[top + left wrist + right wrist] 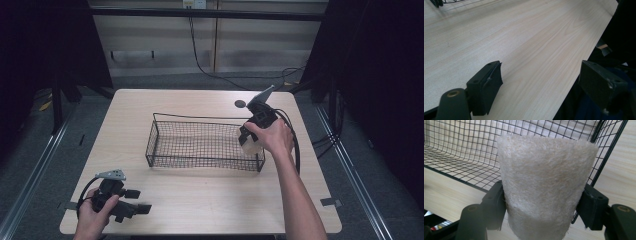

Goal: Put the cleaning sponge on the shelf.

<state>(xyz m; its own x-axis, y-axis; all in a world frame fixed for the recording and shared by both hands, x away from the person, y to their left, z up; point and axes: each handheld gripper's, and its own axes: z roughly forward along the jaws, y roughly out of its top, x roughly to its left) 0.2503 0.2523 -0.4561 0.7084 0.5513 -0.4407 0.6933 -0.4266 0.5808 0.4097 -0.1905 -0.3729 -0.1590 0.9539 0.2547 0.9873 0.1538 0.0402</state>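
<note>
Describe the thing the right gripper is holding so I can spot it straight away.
Start at the black wire basket in the middle of the wooden table and go to its right end. There the right gripper clamps a pale, fuzzy fibre pad over the basket's corner. It is the scene's one soft, cream-coloured thing.

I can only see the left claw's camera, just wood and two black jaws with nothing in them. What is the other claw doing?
Observer: The right claw is shut on a pale fibrous sponge, both jaws pressing its sides.
Operator: Where is it holding that?
Observer: At the right end of a black wire basket, as the high view shows.
Operator: Is anything in the basket yet?
Observer: No, only bare mesh with the table showing through it.
Operator: And where's my claw on the table?
Observer: The left claw sits open near the front left corner, apart from the basket.
</note>
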